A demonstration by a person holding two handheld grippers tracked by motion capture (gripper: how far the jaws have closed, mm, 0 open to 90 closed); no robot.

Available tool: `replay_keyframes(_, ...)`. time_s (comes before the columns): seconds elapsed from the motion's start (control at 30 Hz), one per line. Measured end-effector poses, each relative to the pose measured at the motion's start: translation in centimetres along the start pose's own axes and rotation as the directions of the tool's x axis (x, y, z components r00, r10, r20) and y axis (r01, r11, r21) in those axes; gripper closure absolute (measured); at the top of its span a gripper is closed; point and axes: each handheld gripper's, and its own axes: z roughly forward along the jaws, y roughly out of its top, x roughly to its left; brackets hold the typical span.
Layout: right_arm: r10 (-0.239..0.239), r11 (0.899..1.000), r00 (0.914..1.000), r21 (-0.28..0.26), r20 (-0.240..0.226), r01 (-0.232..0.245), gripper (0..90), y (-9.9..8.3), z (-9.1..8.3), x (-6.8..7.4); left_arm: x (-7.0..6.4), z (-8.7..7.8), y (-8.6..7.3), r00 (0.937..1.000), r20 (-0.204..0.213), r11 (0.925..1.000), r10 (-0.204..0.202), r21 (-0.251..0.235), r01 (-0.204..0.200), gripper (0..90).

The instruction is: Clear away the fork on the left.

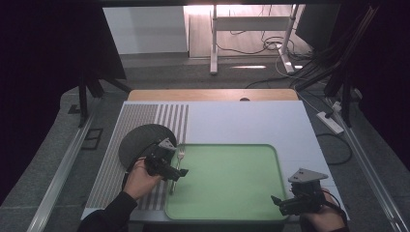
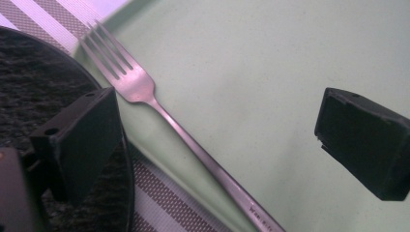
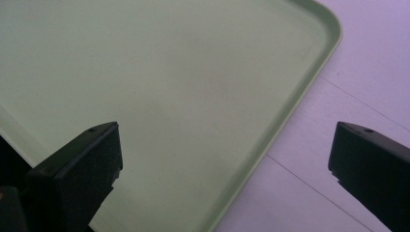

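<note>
A metal fork (image 1: 181,155) lies along the left edge of the green tray (image 1: 232,179), tines pointing away from me. My left gripper (image 1: 178,173) hovers over the fork's handle. In the left gripper view the fork (image 2: 159,108) runs diagonally between the wide-apart jaws of that gripper (image 2: 222,140), which is open and not touching it. A dark round plate (image 1: 140,140) sits just left of the tray, and its rim (image 2: 29,87) shows under the left jaw. My right gripper (image 1: 279,200) stands open at the tray's near right corner (image 3: 290,106), holding nothing (image 3: 225,164).
A grey-and-white striped mat (image 1: 116,159) lies under the plate on the white tabletop (image 1: 251,121). A wooden strip (image 1: 212,94) borders the table's far edge. Beyond it stand a desk frame and cables on the floor.
</note>
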Motion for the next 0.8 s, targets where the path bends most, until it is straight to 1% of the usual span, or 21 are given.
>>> replay_keyframes(0.07, 0.001, 1.000, 1.0000, 0.000, 0.000, -0.001, 0.0, 0.0, 0.0, 0.0, 0.1, -0.2, -0.2, 0.9999, -0.014, 0.9999, 0.002, -0.010, -0.002, 2.4)
replay_keyframes(0.3, 0.000, 1.000, 1.0000, 0.000, 0.000, 0.000, 0.0, 0.0, 0.0, 0.0, 0.5, -1.1, -1.0, 0.9993, -0.028, 0.9985, -0.023, -0.051, 0.022, 1.2)
replay_keyframes(0.5, -0.002, 1.000, 1.0000, 0.000, 0.001, 0.002, 0.0, 0.0, 0.0, 0.0, 0.8, -1.5, -1.8, 0.9990, -0.025, 0.9983, -0.037, -0.045, 0.036, 1.2)
replay_keyframes(0.63, -0.002, 1.000, 1.0000, 0.000, 0.001, 0.002, 0.0, 0.0, 0.0, 0.0, 0.9, -1.8, -2.2, 0.9990, -0.020, 0.9979, -0.040, -0.053, 0.039, 1.2)
replay_keyframes(0.8, -0.002, 1.000, 1.0000, -0.001, 0.003, 0.002, 0.0, 0.0, 0.0, 0.0, 0.8, -2.2, -2.7, 0.9986, -0.036, 0.9977, -0.038, -0.057, 0.036, 0.0)
